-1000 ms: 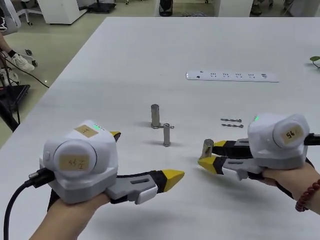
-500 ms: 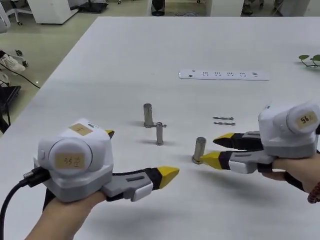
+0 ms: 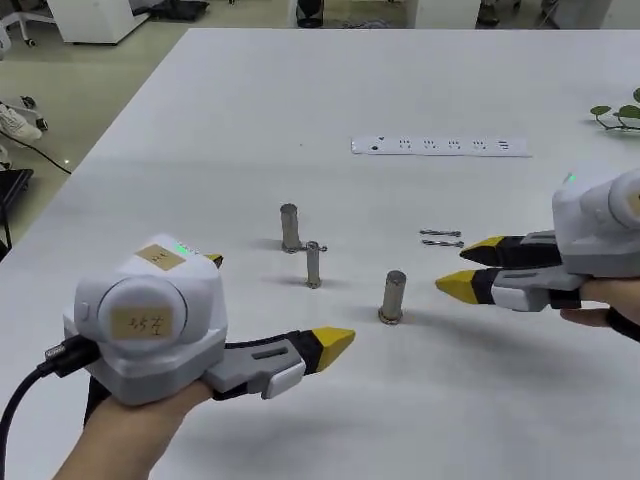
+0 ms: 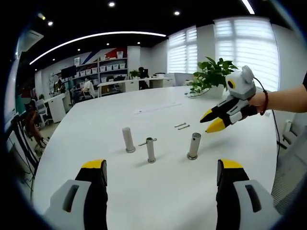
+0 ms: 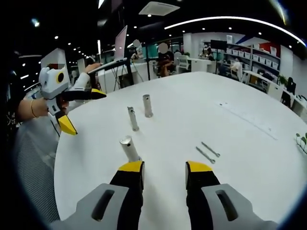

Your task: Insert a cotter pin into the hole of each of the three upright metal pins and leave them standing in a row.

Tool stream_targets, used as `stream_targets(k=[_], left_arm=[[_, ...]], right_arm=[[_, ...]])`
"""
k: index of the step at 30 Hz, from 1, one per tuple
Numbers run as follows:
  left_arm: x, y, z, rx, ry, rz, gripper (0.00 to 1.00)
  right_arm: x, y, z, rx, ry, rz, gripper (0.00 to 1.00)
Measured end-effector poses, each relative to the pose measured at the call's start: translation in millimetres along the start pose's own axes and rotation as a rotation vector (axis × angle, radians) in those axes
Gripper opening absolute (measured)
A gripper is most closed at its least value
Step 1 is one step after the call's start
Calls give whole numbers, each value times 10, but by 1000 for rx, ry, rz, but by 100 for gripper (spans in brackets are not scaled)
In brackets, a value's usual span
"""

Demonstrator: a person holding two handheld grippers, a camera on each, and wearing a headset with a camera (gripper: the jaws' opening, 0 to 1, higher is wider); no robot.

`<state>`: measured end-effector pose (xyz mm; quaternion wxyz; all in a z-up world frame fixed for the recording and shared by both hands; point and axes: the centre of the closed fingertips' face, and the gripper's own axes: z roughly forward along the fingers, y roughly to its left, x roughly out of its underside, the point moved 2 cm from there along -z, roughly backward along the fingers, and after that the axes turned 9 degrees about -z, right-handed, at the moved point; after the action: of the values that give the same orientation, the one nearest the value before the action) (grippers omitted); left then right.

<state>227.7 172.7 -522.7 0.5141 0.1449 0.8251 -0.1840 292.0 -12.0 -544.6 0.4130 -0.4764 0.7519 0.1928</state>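
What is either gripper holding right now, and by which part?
Nothing. The left gripper and the right gripper are both open and empty.

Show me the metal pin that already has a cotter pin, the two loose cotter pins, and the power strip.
Metal pin with cotter pin (image 3: 313,268), head view, middle of its shaft.
Loose cotter pins (image 3: 440,233), head view, shank of the farther one.
Power strip (image 3: 440,147), head view, middle of its top.

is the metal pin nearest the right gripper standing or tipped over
Standing: the metal pin is upright on its end on the table, clear of the right gripper, whose jaws are open.
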Motion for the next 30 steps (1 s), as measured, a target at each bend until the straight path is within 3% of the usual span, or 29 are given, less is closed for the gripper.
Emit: stream_targets(k=[5, 9, 17, 25, 30], left_arm=[[11, 6, 2, -1, 5, -2, 94], [-27, -3, -3, 7, -21, -20, 92], [36, -33, 32, 16, 13, 3, 91], [47, -59, 47, 33, 20, 7, 90], [47, -65, 58, 39, 22, 6, 90]], right_arm=[[-49, -144, -16, 22, 20, -36, 28], [-62, -322, 30, 34, 37, -56, 27], [58, -569, 122, 61, 100, -67, 23], [122, -800, 306, 39, 163, -100, 22], [160, -813, 382, 20, 192, -116, 20]])
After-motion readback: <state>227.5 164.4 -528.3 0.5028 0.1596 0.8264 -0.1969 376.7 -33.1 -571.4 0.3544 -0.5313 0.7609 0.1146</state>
